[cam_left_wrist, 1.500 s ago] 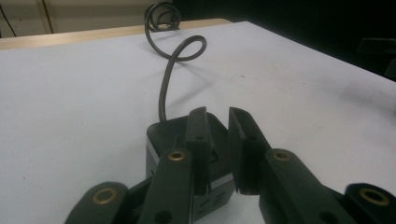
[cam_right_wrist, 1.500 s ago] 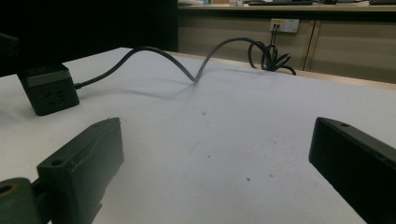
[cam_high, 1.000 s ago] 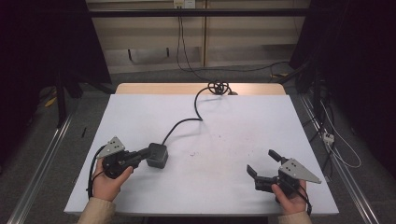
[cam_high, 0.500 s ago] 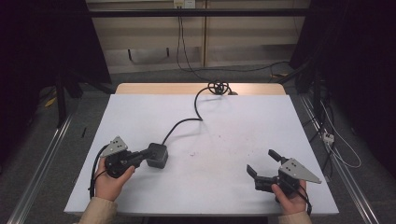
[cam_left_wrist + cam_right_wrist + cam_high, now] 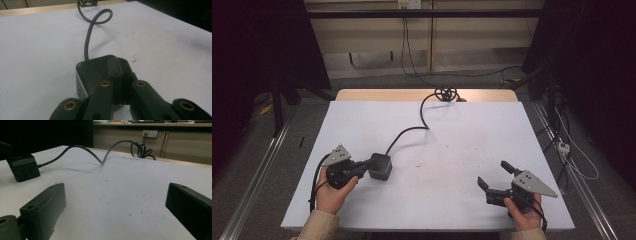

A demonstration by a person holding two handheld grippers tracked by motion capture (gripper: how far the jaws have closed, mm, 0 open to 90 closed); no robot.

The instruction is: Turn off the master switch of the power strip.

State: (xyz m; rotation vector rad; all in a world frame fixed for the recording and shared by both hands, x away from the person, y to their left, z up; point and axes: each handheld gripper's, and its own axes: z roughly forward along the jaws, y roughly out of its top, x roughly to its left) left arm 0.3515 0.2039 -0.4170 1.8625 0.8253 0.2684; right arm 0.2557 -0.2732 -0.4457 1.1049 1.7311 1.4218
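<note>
**Left jaws closed over the cube, right jaws wide apart**

Near the left front of the table [image 5: 472,130], my left gripper [image 5: 371,166] reaches onto the black power cube [image 5: 381,167]. From above, its tips overlap the cube's near side. Along that gripper's own jaws I see them pressed flat together, no gap between them, lying over the top of the cube [image 5: 93,68]. They look clenched, but I cannot tell whether they pinch any part of the cube or just rest on it. My left hand [image 5: 331,192] wraps the gripper body from behind, and the grey plate [image 5: 337,154] sits on top, on the side away from the cube.

Beyond the cube, its cable [image 5: 412,131] leaves the far side, snakes across the white top and ends in a coiled knot [image 5: 447,93] at the table's far edge. In the left gripper view the cable [image 5: 93,27] curls into a loop just past the cube.

Well apart from the cube, toward the right front of the table, my right gripper [image 5: 494,176] is released, its jaws spread wide with bare tabletop between them. My right hand [image 5: 522,212] holds it low over the surface. From this gripper the cube [image 5: 23,167] stands far off to the left, socket face toward me, the cable [image 5: 100,152] arching away toward a wall outlet [image 5: 149,133].
</note>
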